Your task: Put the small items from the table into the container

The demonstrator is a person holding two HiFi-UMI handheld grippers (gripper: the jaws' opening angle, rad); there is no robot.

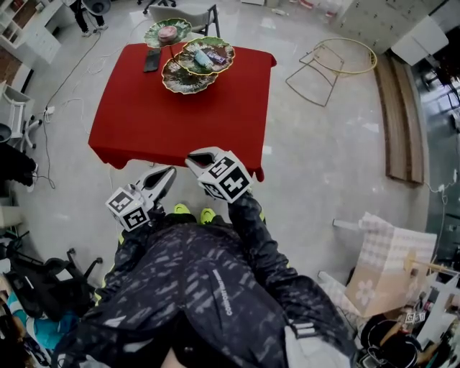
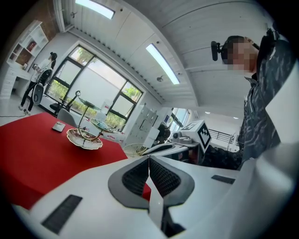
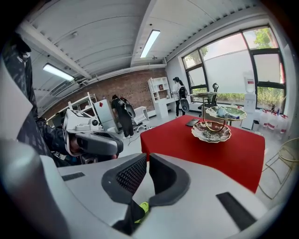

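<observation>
A red-clothed table [image 1: 180, 122] stands in front of me. At its far end is a tiered stand of leaf-shaped dishes [image 1: 190, 79] with small items in the upper dishes. A flat dark device [image 1: 152, 60] lies on the cloth beside it. Both grippers hover at the table's near edge, far from the stand. My left gripper [image 1: 167, 174] is shut with nothing between its pads [image 2: 140, 175]. Beside it my right gripper [image 1: 195, 158] is also shut and empty. The stand [image 3: 212, 132] and the dark device [image 3: 192, 123] also show in the right gripper view, and the stand [image 2: 85, 139] in the left gripper view.
A chair [image 1: 195, 14] stands behind the table. On the floor to the right sits a gold wire-frame stool [image 1: 334, 61]. A checked bag [image 1: 388, 262] and clutter lie at lower right, an office chair [image 1: 14, 115] at left. People stand by shelves [image 3: 179, 95] in the distance.
</observation>
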